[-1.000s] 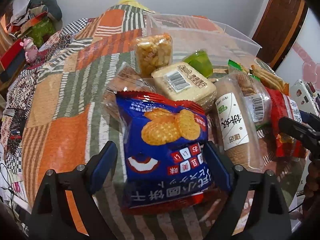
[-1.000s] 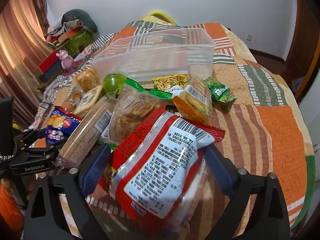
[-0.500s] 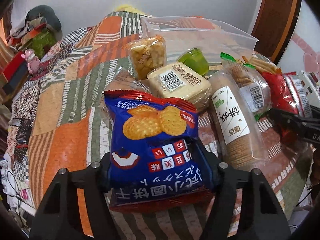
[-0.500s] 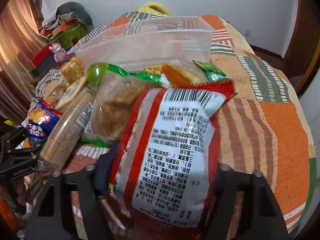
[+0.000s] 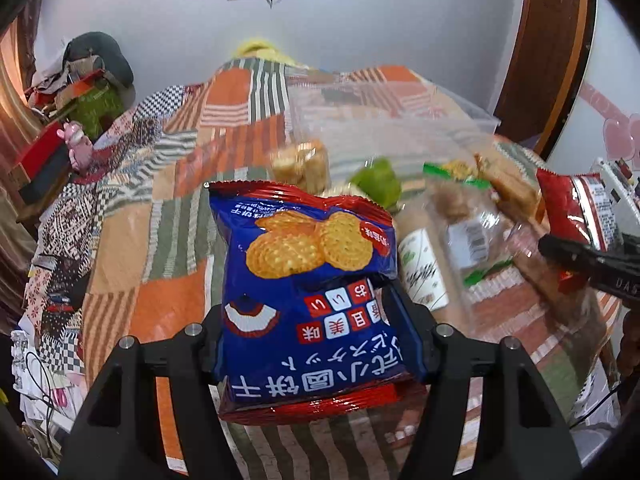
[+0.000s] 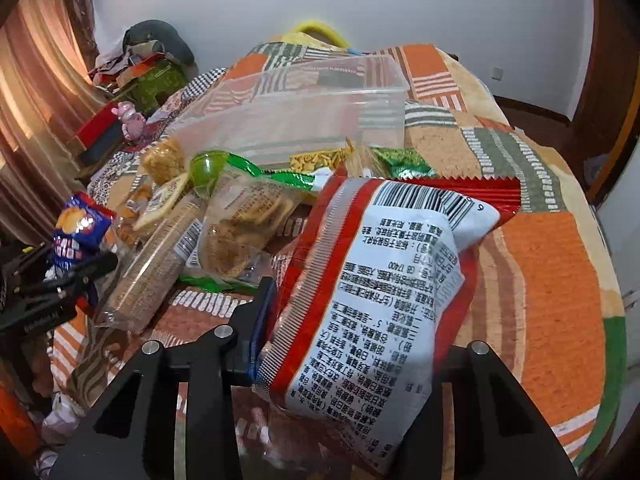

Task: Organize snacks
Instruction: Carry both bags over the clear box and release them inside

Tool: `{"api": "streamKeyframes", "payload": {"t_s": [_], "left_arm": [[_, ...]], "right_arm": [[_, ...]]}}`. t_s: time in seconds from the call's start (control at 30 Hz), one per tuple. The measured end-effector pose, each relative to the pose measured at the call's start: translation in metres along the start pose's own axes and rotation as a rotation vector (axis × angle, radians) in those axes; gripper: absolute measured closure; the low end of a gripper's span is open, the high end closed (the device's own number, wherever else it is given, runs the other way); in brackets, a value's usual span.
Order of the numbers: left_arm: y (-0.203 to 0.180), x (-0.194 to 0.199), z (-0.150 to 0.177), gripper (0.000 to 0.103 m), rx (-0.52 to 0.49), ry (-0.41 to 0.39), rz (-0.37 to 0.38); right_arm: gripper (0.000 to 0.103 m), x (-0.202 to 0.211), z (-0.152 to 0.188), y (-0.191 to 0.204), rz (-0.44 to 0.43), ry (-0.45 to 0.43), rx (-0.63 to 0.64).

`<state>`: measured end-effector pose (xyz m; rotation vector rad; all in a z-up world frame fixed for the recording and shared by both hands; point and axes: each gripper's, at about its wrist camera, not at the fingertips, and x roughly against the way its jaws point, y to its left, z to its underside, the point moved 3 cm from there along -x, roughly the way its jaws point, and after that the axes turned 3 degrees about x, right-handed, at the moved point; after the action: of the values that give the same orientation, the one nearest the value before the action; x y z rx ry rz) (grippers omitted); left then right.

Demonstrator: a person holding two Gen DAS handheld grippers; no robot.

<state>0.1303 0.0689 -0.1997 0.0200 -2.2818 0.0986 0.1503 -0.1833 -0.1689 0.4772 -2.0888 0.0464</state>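
My left gripper [image 5: 316, 320] is shut on a blue cracker bag [image 5: 308, 280] with red edges and holds it lifted above the bed; it also shows in the right wrist view [image 6: 78, 228]. My right gripper [image 6: 360, 320] is shut on a red and white snack bag [image 6: 380, 288], raised with its printed back facing me; the bag shows at the right edge of the left wrist view [image 5: 576, 208]. A clear plastic bin [image 6: 304, 112] stands behind the snack pile [image 6: 224, 220] on the patchwork bedspread.
Loose snacks lie between the grippers: a long cracker sleeve [image 6: 156, 264], a clear cookie bag [image 6: 244, 228], a green jelly cup [image 6: 206, 166], green packets [image 6: 400, 160]. Clutter and a pink toy [image 6: 128, 116] sit at the left bedside. A wooden door [image 5: 548, 60] is at right.
Both grippers closed on their bags and lifted them off the bed. The blue bag and the red bag now stand higher, tilted up toward the bin.
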Motion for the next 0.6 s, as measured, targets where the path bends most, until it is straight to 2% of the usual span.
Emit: {"api": "streamKeyframes", "payload": {"t_s": [0.27, 0.6], "left_arm": [[-0.011, 0.019, -0.032, 0.038, -0.002, -0.074, 0.025], [-0.023, 0.018, -0.087, 0.038, 0.001, -0.151, 0.044]], "right_arm": [[0.067, 0.019, -0.021, 0.005, -0.017, -0.078, 0.037], [0.067, 0.025, -0.060, 0.007, 0.007, -0.181, 0.073]]}}
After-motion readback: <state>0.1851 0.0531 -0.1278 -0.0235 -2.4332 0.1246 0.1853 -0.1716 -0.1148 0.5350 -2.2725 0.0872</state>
